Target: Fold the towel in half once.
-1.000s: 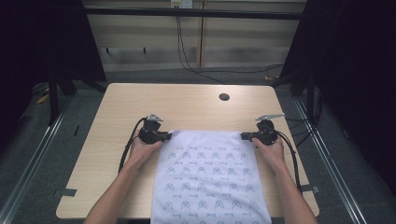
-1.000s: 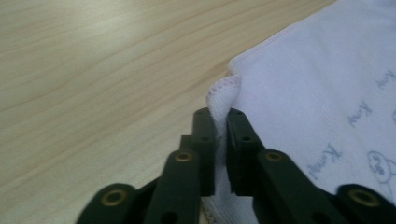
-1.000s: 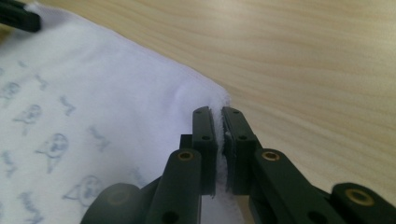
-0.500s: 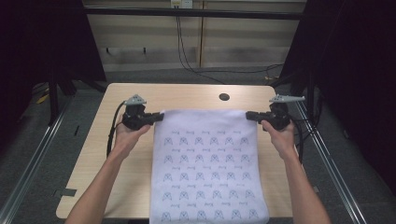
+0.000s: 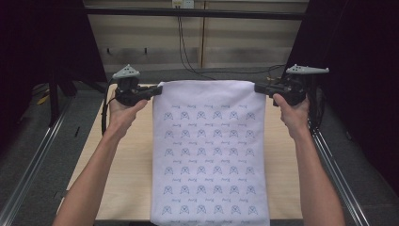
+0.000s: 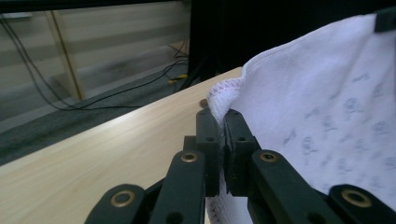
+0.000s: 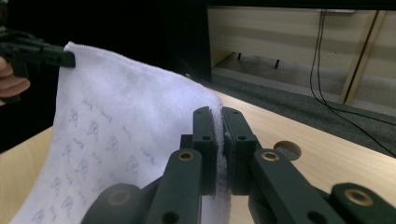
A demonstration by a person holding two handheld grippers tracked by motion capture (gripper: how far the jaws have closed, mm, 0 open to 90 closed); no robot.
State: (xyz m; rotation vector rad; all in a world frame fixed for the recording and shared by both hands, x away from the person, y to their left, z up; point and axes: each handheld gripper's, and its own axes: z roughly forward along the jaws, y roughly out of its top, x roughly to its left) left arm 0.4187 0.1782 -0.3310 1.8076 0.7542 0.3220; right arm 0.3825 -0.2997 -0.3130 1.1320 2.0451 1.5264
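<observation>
Cloth (image 5: 209, 150), white with rows of small blue printed motifs, hangs stretched between your two grippers above the desk (image 5: 127, 155). Its top edge runs level over the far edge of the desk, and the sheet slopes down toward you, covering the middle of the desk and passing over the near edge. Whether the lower part rests on the wood or floats just above it is hard to tell from the high view.

Your left gripper (image 5: 157, 90) is clamped on the cloth's top left corner; in the left gripper view the two black jaws stand pressed together with the stitched hem (image 6: 219, 100) pinched between them (image 6: 221, 122), and the fabric billows off to the right of the jaws. Your right gripper (image 5: 258, 87) is clamped on the top right corner in the same way; in the right gripper view the jaws are closed on the hemmed edge (image 7: 218, 122), and the sheet runs away to the left, where your other gripper shows at its far corner.

Both hands hold the grippers pointing inward, toward each other. Bare light wood lies on either side of the cloth. A round hole (image 7: 287, 150) sits in the desk top near the far edge, just beside the right gripper's jaws in its own view.
</observation>
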